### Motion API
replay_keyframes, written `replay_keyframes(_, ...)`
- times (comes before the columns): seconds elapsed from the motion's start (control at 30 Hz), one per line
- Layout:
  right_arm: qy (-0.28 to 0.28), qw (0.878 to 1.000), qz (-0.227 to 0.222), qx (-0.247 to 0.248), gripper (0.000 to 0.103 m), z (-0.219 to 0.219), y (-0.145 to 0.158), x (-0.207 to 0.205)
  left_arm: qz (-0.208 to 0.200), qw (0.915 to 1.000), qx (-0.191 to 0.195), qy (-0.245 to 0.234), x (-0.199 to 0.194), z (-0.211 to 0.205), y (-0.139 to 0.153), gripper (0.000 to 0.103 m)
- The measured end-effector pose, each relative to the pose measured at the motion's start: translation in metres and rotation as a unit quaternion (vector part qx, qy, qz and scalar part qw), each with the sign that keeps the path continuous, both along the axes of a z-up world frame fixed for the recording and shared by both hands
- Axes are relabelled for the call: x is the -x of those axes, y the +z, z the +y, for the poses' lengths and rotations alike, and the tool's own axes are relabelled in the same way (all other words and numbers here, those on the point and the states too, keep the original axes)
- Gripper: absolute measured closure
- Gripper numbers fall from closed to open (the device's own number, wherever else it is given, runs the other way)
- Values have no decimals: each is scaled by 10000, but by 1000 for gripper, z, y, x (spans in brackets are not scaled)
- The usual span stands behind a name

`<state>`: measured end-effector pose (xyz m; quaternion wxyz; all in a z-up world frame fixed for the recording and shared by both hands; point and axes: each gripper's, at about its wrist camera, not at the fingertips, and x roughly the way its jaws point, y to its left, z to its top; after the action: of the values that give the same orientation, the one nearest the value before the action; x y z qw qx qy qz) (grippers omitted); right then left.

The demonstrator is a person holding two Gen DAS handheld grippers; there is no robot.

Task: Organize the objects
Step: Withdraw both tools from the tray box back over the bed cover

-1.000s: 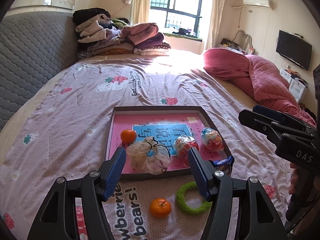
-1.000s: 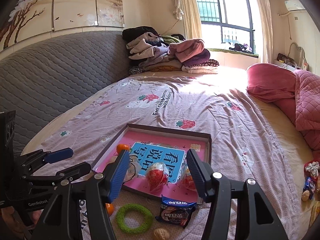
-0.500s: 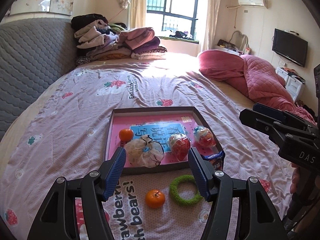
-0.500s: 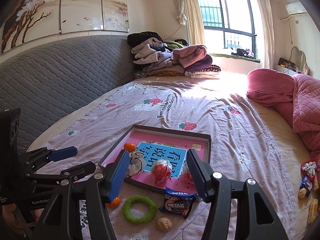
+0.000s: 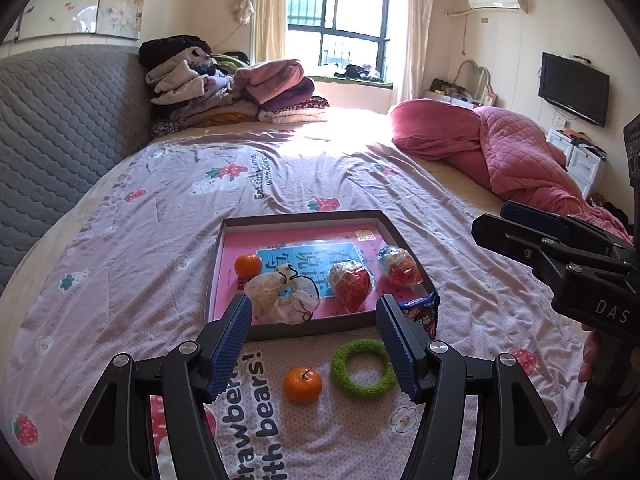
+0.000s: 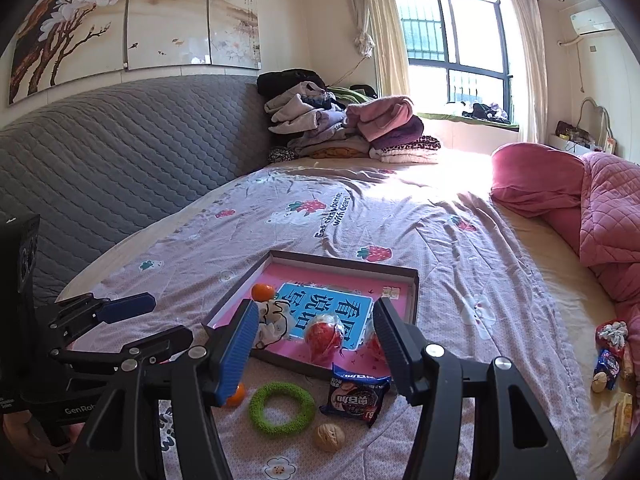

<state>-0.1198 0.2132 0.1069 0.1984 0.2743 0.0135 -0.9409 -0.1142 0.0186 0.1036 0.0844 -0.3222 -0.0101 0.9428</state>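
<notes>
A shallow pink tray [image 5: 300,217] [image 6: 412,280] lies on the bed. It holds an orange [image 5: 248,265], a white mesh bag [image 5: 282,298] and two wrapped red toys [image 5: 350,285] [image 5: 400,266]. In front of it lie a second orange [image 5: 303,384], a green ring [image 5: 362,364] [image 6: 281,403], a blue snack packet [image 6: 354,394] and a walnut [image 6: 329,436]. My left gripper [image 5: 314,344] is open and empty above the ring and the orange. My right gripper [image 6: 314,350] is open and empty above the tray's near edge.
A grey quilted headboard [image 6: 100,168] runs along the left. Folded clothes [image 6: 344,128] are stacked at the far end of the bed. A pink quilt [image 5: 500,160] lies on the right. Small snacks and toys [image 6: 608,356] sit at the bed's right edge.
Both grippers have pulled back and risen from the tray, so the tray looks smaller and farther. More of the ring, packet and walnut shows. Both stay open.
</notes>
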Motion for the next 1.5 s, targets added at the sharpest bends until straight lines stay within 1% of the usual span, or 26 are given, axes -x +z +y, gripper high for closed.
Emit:
replay_keyframes(0.23,24,10000,-44,5,44,0,-8,-10,-4,9999,134,-9,-7,7,-6,36)
replay_keyframes(0.53,98,9999,-65,-51,44,0,-19,-20,-53,9999,139,-18,-16,10,-10,36)
replay_keyframes(0.83,71,9997,-187,-115,44,5,-32,-26,-144,9998,157,-3,-22,8,-19,36)
replay_keyframes(1.2,61,9993,-298,-194,44,7,-45,-28,-394,9991,144,80,-18,1,-37,35)
replay_keyframes(1.5,71,9986,-418,-308,43,5,-55,-28,-586,9981,178,54,-18,0,-53,35)
